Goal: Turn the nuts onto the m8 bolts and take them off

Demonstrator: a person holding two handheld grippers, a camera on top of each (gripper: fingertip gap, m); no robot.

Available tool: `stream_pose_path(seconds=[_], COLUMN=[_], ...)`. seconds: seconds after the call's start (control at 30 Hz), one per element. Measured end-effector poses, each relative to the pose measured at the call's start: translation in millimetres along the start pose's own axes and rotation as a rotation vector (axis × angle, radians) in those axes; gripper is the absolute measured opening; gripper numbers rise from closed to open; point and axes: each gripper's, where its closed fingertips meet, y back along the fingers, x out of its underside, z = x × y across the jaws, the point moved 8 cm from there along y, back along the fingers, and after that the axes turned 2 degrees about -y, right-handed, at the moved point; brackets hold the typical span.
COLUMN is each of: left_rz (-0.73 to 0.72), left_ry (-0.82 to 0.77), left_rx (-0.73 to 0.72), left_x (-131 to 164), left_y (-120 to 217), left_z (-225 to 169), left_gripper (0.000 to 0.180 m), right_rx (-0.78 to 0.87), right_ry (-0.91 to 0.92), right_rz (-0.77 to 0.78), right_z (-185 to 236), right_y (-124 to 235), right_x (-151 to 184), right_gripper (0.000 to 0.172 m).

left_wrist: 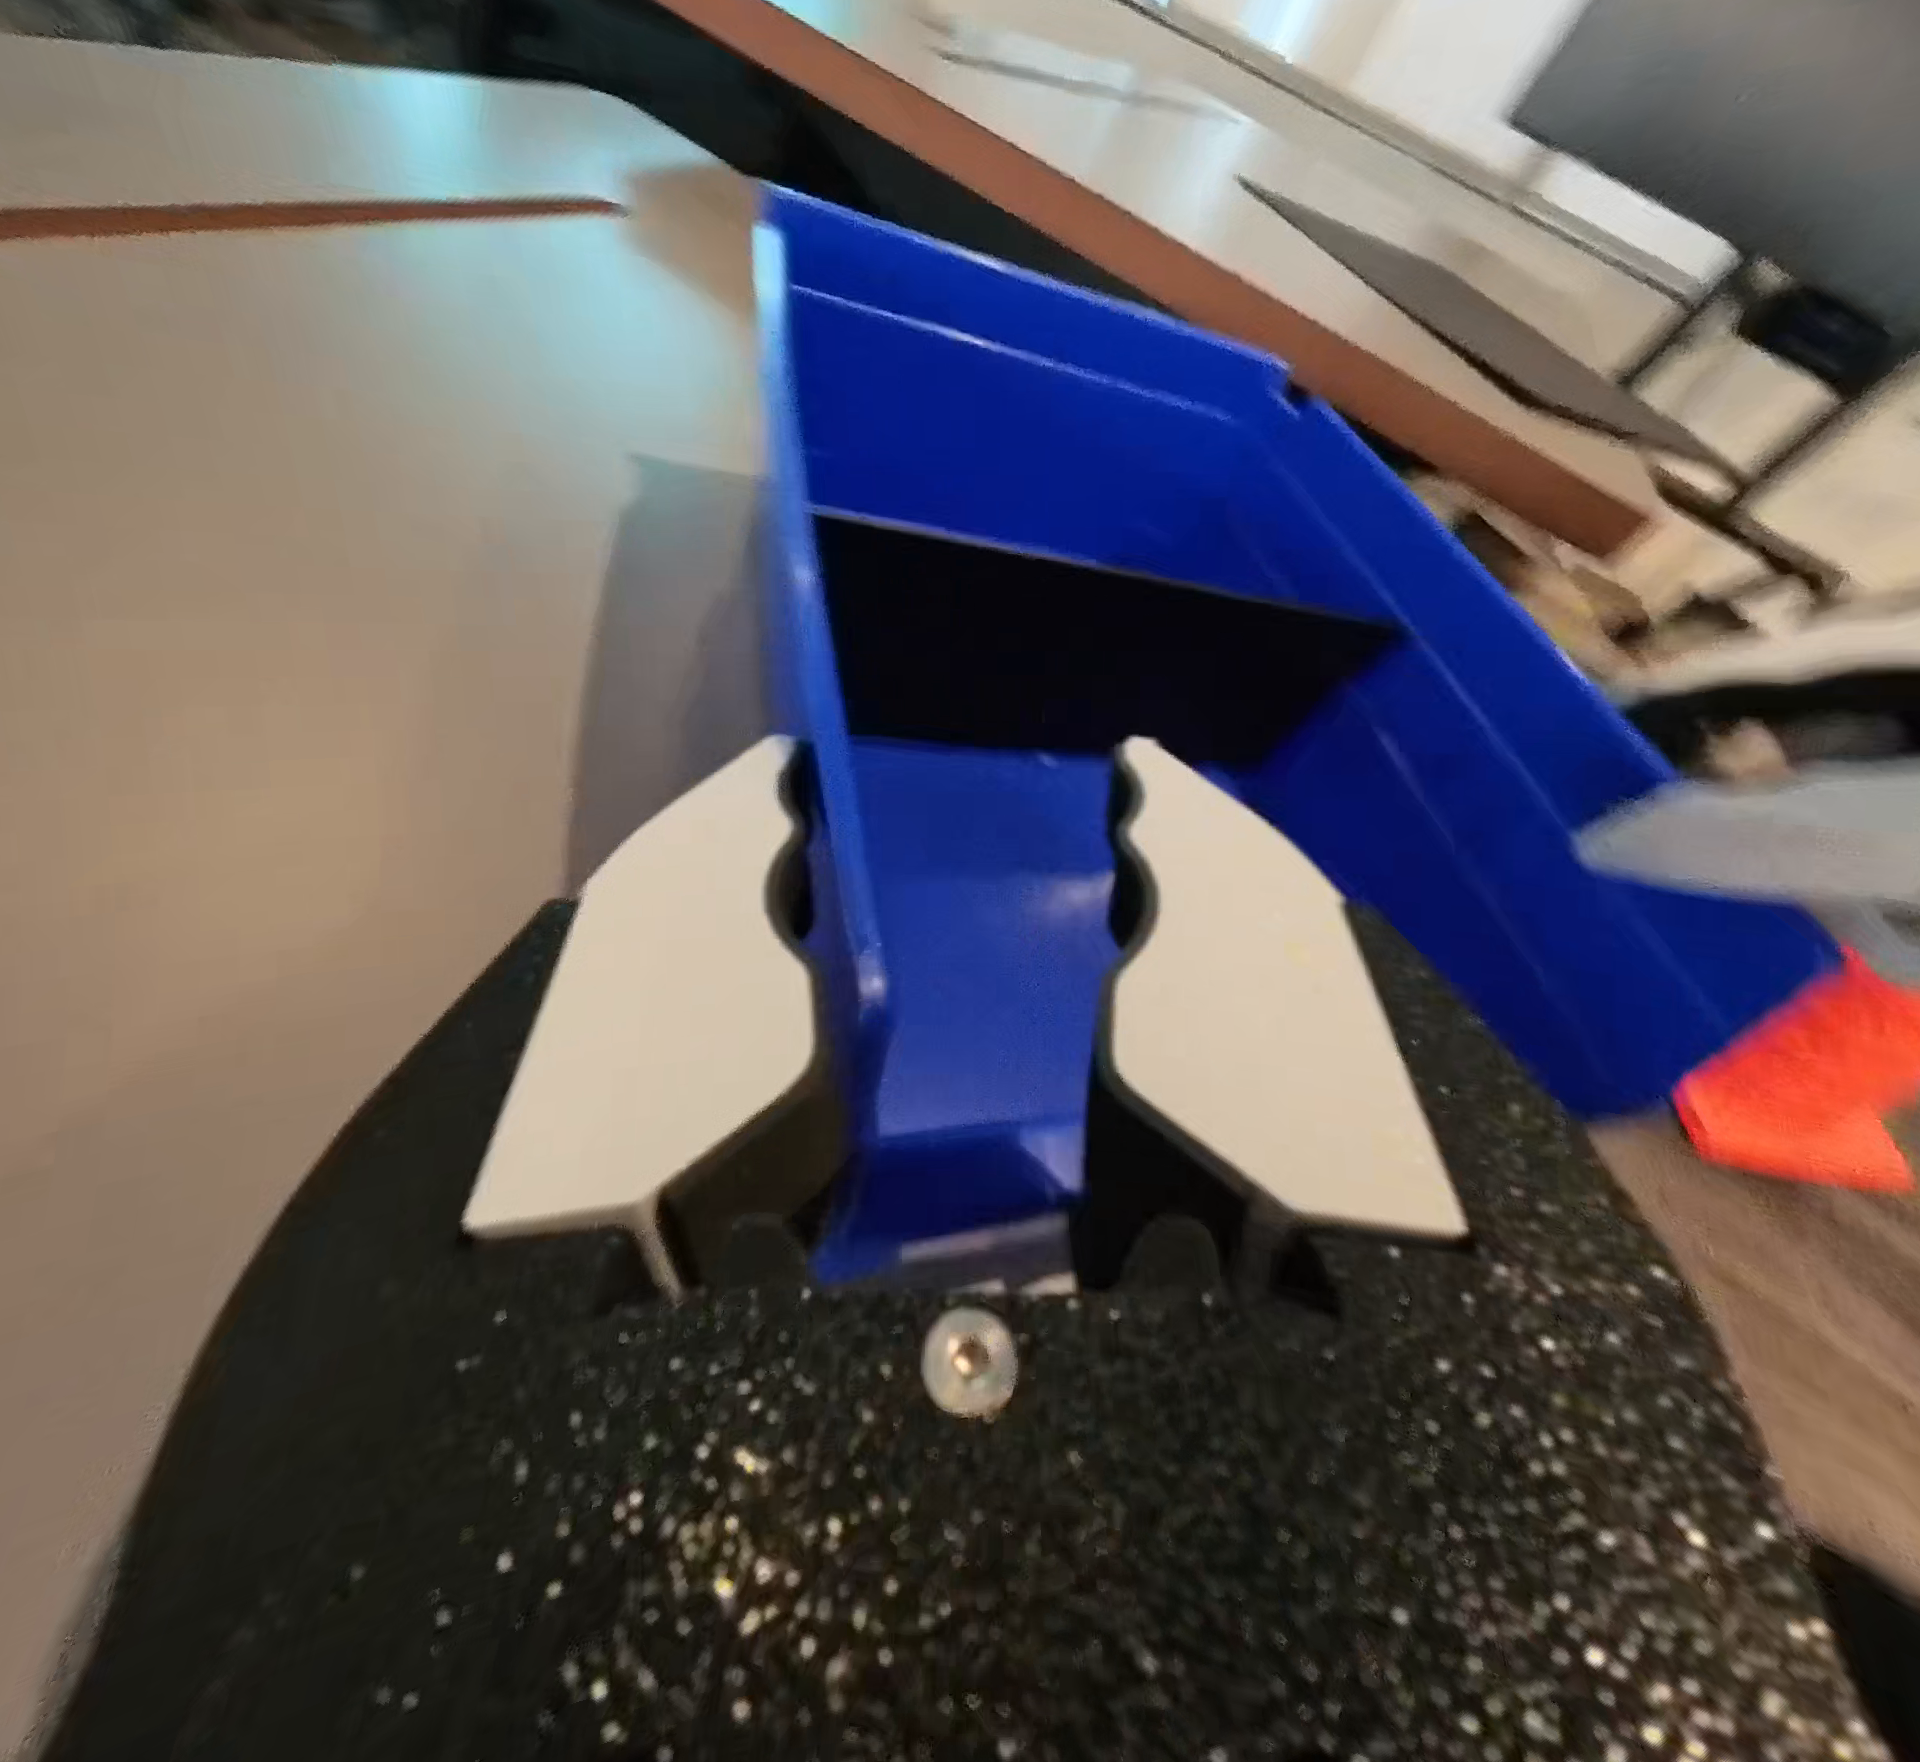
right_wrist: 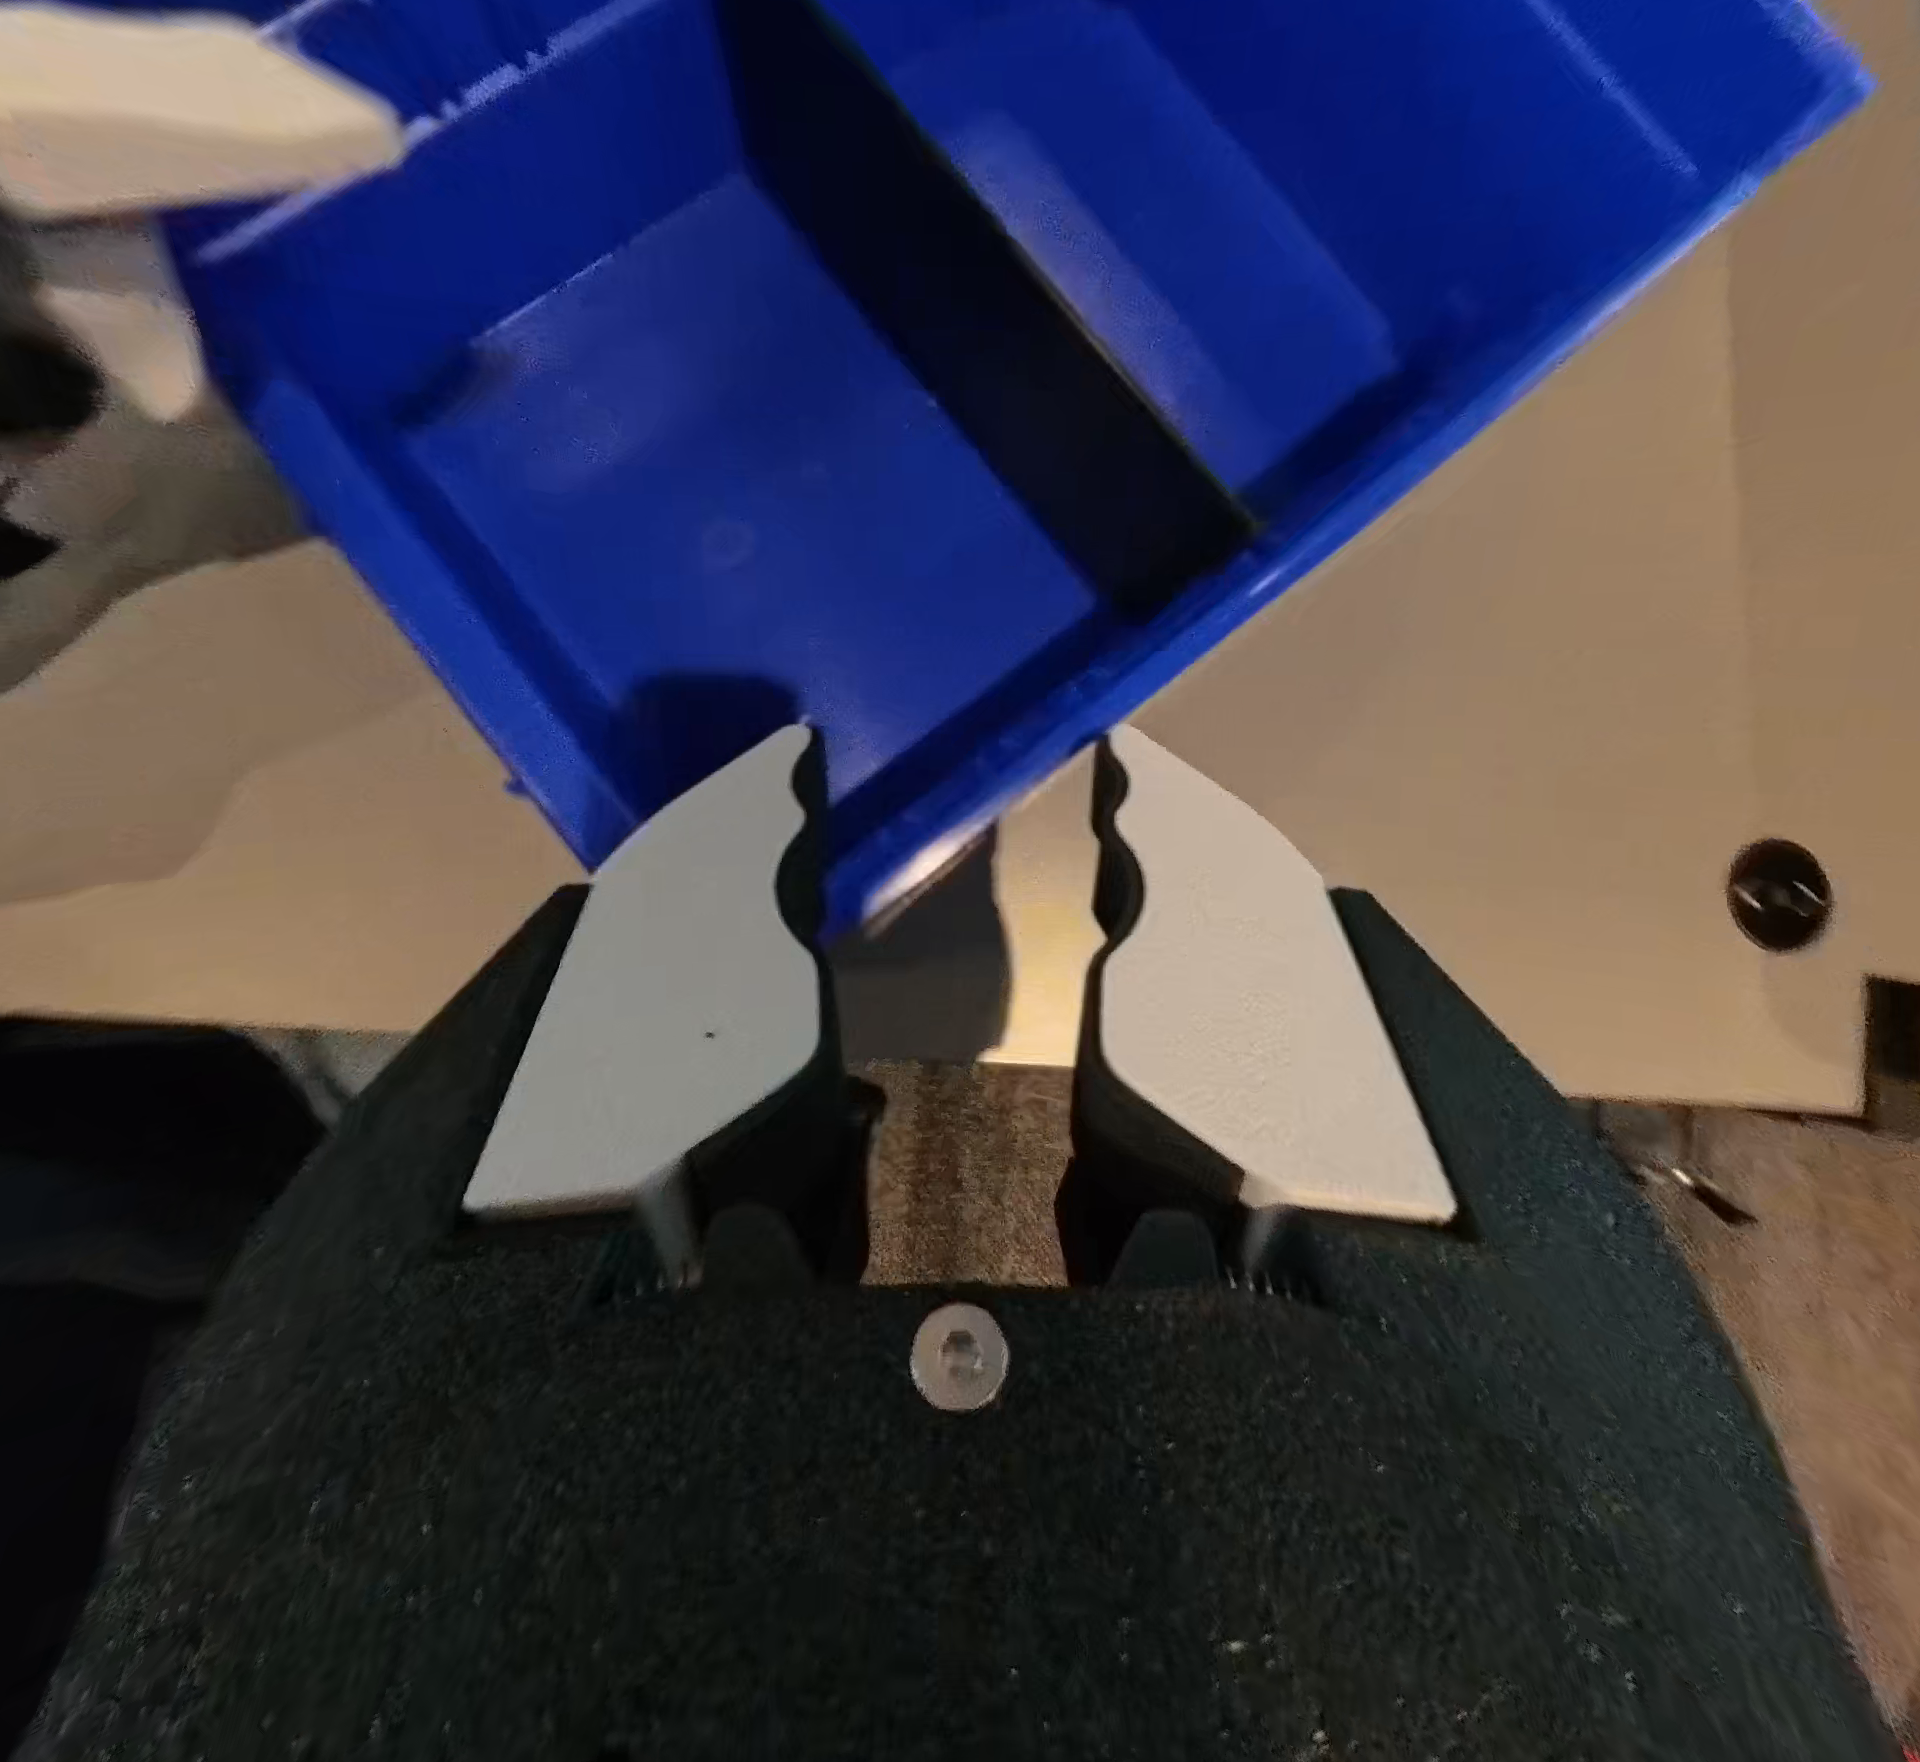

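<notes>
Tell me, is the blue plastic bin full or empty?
Empty: the blue plastic bin shows bare floors on both sides of its dark divider.

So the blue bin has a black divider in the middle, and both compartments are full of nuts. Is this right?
Not quite. The blue bin does have a black divider in the middle, but the compartments are not full of nuts. Both are empty, with only bare blue floor showing. The right wrist view, which looks down into the bin, shows this.
</notes>
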Motion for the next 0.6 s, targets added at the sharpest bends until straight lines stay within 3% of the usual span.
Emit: stream_pose_path(seconds=[0.03,0.13,0.2,0.3,0.37,0.47,0.53,0.6], left_rz=[0.037,0.057,0.035,0.033,0.014,-0.056,-0.087,-0.125], left_ry=[-0.047,-0.194,-0.264,-0.345,-0.318,-0.226,-0.189,-0.143], left_rx=[0.053,0.094,0.084,-0.071,-0.231,-0.395,-0.449,-0.478], left_x=[1,-6,-18,-35,-44,-47,-41,-34], left_y=[-2,16,42,95,133,188,219,246], left_z=[-7,-13,-7,22,52,92,110,120], left_gripper=[0.063,0.066,0.061,0.049,0.047,0.048,0.056,0.06], right_rx=[0.04,0.055,0.067,0.154,0.208,0.279,0.303,0.204], right_ry=[-0.013,-0.024,-0.018,0.017,0.041,-0.033,-0.003,0.086], right_rz=[0.011,0.036,0.048,0.074,0.065,0.067,-0.049,-0.236], right_z=[-6,-20,-28,-47,-64,-83,-71,-35], right_y=[-1,-3,-8,-18,-27,-28,-11,7], right_x=[1,1,-4,-15,-24,-37,-51,-73], right_gripper=[0.048,0.028,0.024,0.02,0.017,0.038,0.038,0.038])
